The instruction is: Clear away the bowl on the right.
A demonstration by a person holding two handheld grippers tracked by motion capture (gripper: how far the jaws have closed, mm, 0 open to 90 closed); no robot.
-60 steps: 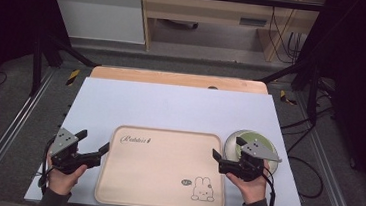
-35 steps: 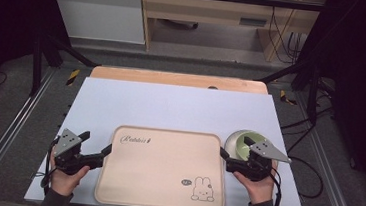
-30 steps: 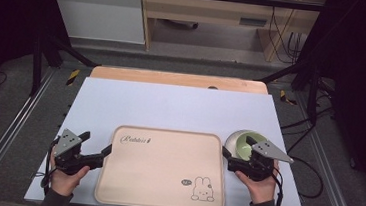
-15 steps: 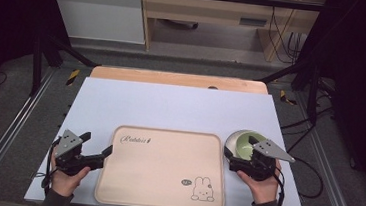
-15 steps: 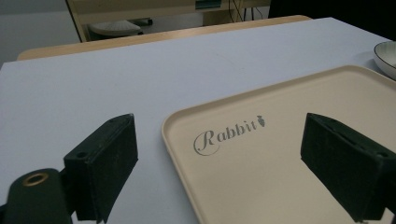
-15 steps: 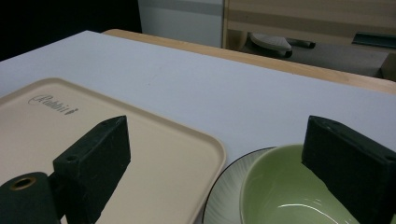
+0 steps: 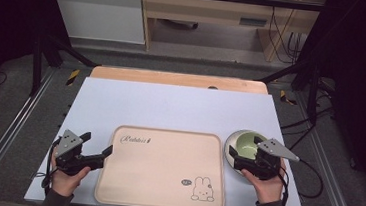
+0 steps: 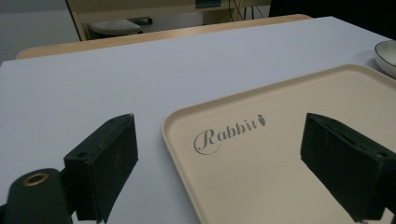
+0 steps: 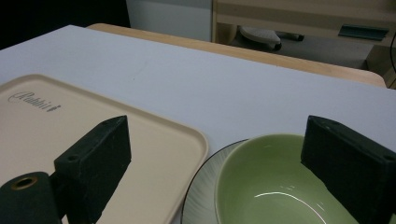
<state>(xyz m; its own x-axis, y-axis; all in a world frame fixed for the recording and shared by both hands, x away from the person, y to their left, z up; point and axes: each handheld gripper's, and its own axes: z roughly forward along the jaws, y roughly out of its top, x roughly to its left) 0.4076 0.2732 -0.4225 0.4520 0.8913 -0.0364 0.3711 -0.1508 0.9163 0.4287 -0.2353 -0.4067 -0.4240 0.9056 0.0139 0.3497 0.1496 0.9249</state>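
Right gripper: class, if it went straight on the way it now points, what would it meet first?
Most likely the green bowl with the white ribbed outside: the right gripper stands open, its fingers straddling the near rim. Depth is unclear.

A table [image 7: 170, 107] with a pale bluish-white top is carrying two things. A beige tray [image 7: 163, 167] printed with the word "Rabbit" and a small rabbit drawing is lying flat near the front edge, about midway across. Just beside the tray's right edge, a green bowl [image 7: 244, 144] with a dark-rimmed, ribbed white outside is sitting upright. A strip of bare wood is showing along the table's far edge.
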